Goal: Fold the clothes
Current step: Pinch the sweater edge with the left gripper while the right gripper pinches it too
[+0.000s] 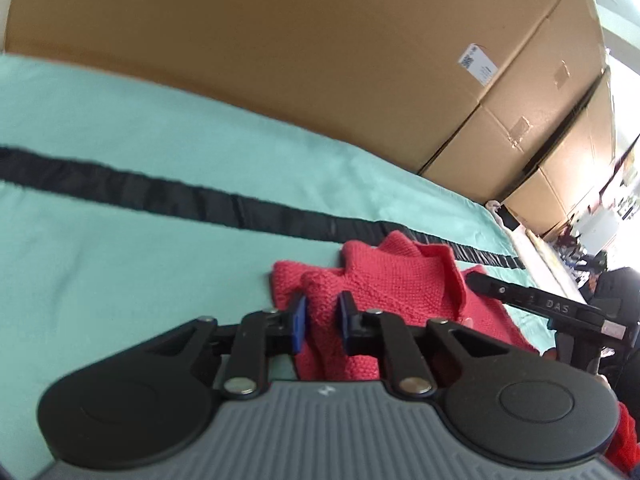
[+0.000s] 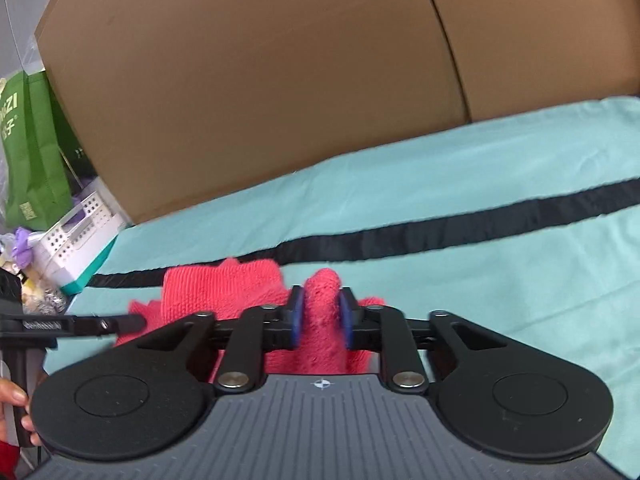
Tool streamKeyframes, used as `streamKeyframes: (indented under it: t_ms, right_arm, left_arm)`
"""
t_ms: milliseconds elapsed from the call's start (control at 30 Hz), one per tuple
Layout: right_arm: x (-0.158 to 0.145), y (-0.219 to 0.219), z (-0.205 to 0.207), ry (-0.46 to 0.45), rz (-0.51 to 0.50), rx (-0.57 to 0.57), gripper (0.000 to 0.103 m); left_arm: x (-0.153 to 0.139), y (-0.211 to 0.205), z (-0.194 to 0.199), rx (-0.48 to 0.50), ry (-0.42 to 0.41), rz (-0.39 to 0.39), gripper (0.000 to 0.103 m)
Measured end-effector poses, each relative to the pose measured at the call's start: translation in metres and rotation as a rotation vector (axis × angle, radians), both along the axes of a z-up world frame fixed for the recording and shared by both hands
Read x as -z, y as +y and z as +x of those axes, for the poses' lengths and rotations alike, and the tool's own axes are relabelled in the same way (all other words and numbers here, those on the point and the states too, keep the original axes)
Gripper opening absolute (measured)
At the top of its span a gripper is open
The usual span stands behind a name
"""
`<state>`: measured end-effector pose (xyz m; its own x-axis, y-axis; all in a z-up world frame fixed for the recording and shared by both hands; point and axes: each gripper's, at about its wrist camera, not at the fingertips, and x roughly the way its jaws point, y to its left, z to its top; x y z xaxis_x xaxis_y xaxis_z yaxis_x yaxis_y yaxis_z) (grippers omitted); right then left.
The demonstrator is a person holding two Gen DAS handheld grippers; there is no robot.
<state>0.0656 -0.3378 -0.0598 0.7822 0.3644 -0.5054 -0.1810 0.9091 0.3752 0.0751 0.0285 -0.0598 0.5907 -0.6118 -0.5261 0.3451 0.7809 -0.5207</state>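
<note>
Pinching bunched folds of the red knit garment [image 1: 384, 280] between their blue pads, the left tool [image 1: 322, 320] and right tool [image 2: 322, 316] hold it above the teal-covered counter [image 1: 120, 128] near its black stripe [image 1: 160, 196], seemingly mid-fold, needing both tools moved together.

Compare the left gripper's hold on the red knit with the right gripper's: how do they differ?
The left gripper pinches a flatter fold of the red knit garment; the right gripper pinches a rounded bunch that bulges up past its tips. The left gripper's view looks sharp, whereas the right gripper's is slightly blurred. Both are shut on the knit over the teal cloth, with cardboard boxes behind.
</note>
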Motion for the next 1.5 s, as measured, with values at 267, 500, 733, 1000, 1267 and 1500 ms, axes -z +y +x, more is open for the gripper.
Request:
streamKeyframes:
  t_ms: [267, 500, 733, 1000, 1267, 1500]
  right_arm:
    - [-0.009, -0.014, -0.018, -0.057, 0.030, 0.092, 0.042]
    - [-0.018, 0.037, -0.026, -0.106, -0.175, -0.060, 0.019]
    - [-0.002, 0.029, -0.011, -0.019, -0.128, 0.004, 0.017]
    - [-0.011, 0.017, -0.017, -0.021, -0.035, 0.033, 0.020]
    - [-0.034, 0.033, -0.026, -0.112, -0.117, 0.015, 0.050]
    - [-0.039, 0.113, -0.019, -0.183, -0.414, -0.124, 0.063]
  left_arm:
    - [-0.011, 0.004, -0.005, -0.026, -0.030, 0.041, 0.025]
    - [-0.054, -0.019, -0.020, 0.024, -0.170, 0.030, 0.039]
    - [-0.014, -0.045, -0.009, -0.008, -0.101, 0.135, 0.022]
    - [-0.006, -0.038, -0.013, -0.050, -0.119, 0.204, 0.015]
    - [-0.016, -0.034, -0.020, -0.071, -0.122, 0.232, 0.015]
    - [-0.050, -0.050, -0.032, -0.044, -0.256, 0.285, 0.068]
